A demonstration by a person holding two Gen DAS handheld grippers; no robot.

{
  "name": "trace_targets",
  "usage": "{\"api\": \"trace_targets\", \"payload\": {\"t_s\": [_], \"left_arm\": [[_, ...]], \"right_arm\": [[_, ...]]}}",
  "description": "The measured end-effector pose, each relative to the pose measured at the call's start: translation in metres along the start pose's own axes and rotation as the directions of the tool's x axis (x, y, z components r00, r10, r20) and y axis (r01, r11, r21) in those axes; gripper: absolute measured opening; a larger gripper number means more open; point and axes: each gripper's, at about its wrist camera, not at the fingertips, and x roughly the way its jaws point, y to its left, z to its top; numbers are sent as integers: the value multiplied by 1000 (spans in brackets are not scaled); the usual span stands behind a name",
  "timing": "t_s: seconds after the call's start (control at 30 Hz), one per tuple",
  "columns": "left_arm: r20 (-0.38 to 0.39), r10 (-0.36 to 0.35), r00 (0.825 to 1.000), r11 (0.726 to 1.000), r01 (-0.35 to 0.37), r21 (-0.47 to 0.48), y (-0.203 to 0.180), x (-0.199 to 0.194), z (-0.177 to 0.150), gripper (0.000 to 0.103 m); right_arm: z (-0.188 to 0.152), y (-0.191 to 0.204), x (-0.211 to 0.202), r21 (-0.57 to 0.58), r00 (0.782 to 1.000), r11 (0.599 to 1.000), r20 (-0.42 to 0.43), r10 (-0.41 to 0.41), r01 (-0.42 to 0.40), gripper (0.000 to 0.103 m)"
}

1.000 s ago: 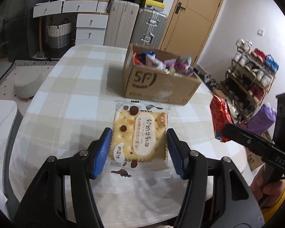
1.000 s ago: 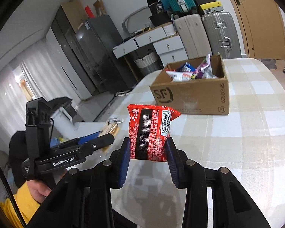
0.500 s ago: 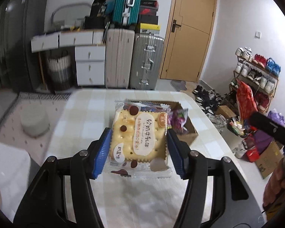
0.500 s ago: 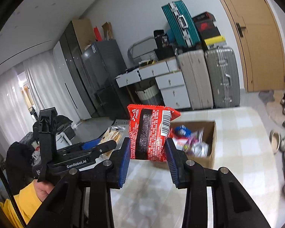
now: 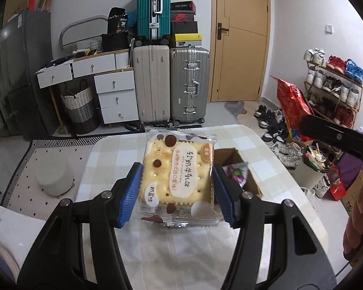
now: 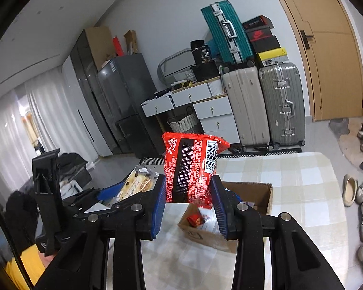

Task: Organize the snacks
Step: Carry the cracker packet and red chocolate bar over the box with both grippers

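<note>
Checked tablecloth (image 5: 266, 149) under both hands | left gripper (image 5: 177, 189) clamps cracker packet (image 5: 179, 176) flat | right gripper (image 6: 187, 203) pinches red snack bag (image 6: 192, 169) upright | cardboard box (image 6: 254, 193) below-ahead, right nearer

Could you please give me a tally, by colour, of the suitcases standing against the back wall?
Teal suitcase: 1
Beige suitcase: 1
Silver-grey suitcase: 1
Total: 3
</note>
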Motion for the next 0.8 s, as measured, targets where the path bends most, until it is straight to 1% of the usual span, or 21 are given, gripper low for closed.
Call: {"api": "trace_targets", "payload": {"t_s": [0.13, 0.23, 0.3, 0.37, 0.5, 0.57, 0.6, 0.73, 0.8], "left_arm": [[-39, -1, 999, 1000, 1, -6, 5, 44, 26, 55], [-56, 8, 998, 1000, -6, 26, 3, 73, 38, 55], [-66, 4, 998, 999, -1, 38, 2, 86, 39, 55], [-101, 4, 995, 999, 2, 50, -2, 107, 44, 55], [-157, -21, 987, 999, 26, 33, -1, 149, 49, 55], [-196, -49, 979, 999, 52, 11, -1, 171, 48, 55], [-212, -47, 976, 999, 51, 12, -3, 177, 45, 55], [-247, -57, 967, 998, 63, 15, -11, 209, 42, 55], [-258, -60, 964, 998, 66, 14, -13, 217, 40, 55]], "right_arm": [[11, -11, 27, -11, 999, 999, -29, -41, 40, 37], [16, -19, 47, -15, 996, 998, -57, -63, 62, 37], [20, -28, 65, -14, 993, 997, -86, -77, 76, 37], [20, -36, 83, -21, 989, 995, -114, -98, 96, 37], [16, -49, 109, -15, 981, 993, -157, -116, 115, 37], [12, -55, 121, -27, 976, 991, -172, -131, 128, 37], [11, -58, 125, -32, 975, 991, -178, -136, 132, 37], [4, -72, 143, -6, 970, 991, -206, -130, 131, 37], [3, -77, 148, 4, 969, 991, -211, -127, 130, 37]]}}
